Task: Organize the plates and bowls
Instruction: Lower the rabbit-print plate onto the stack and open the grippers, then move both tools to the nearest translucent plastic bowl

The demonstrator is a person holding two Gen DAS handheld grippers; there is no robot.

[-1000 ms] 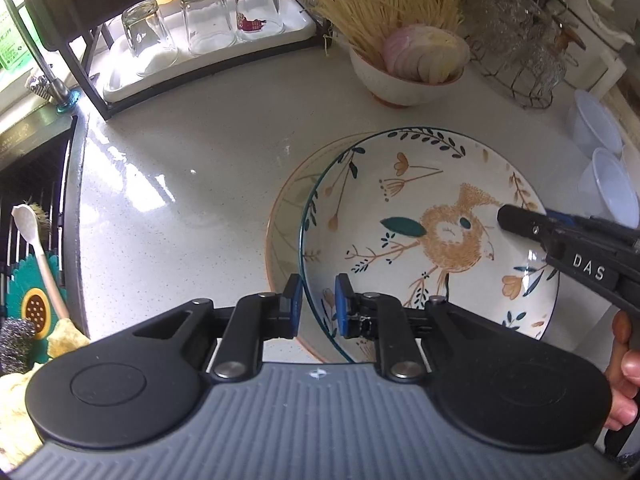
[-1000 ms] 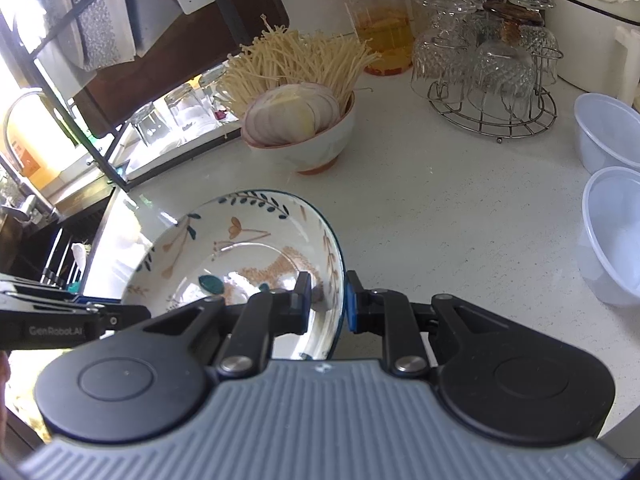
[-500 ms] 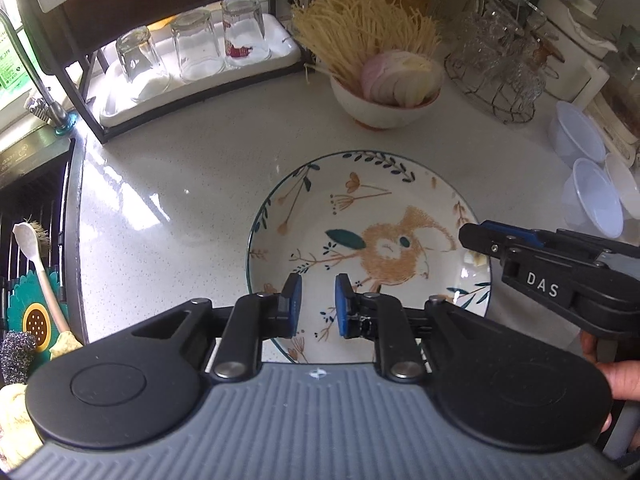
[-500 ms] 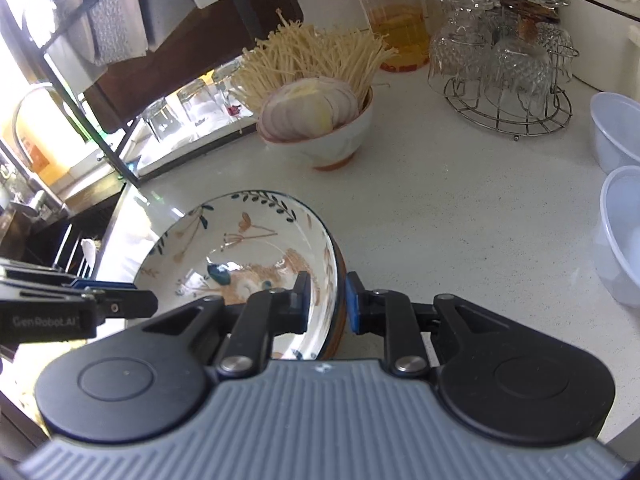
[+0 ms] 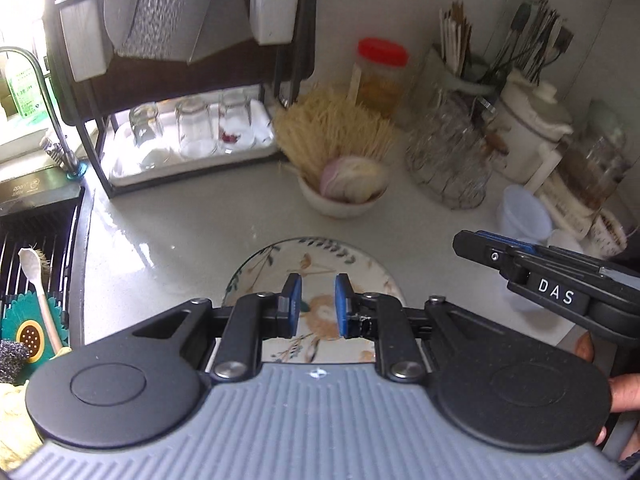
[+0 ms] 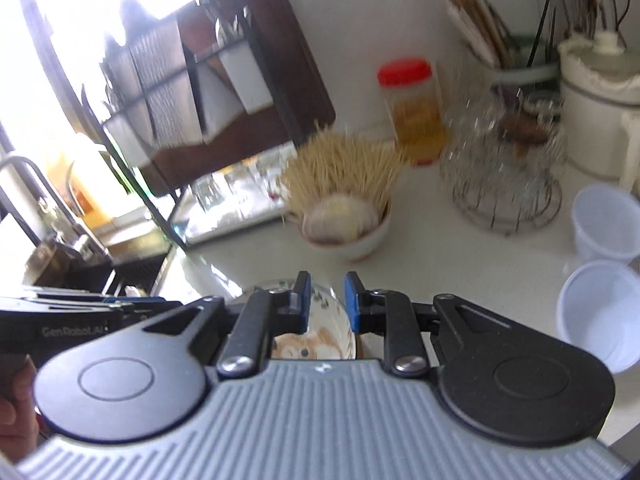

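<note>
A flower-and-bird patterned plate lies flat on the white counter, stacked on a brown-rimmed plate that is almost hidden. It also shows in the right wrist view, mostly behind my gripper. My left gripper is open and empty, raised above the plate's near side. My right gripper is open and empty, raised above the plate's right edge. It also shows in the left wrist view at the right, seen from the side.
A white bowl of noodles and onion stands behind the plate. A wire rack of glasses, a red-lidded jar and plastic bowls are at the right. A dish rack with glasses and the sink are at the left.
The patterned plate came down flat onto the brown-rimmed plate. Both grippers opened a little, let go of it and lifted back; the views tilted up.
</note>
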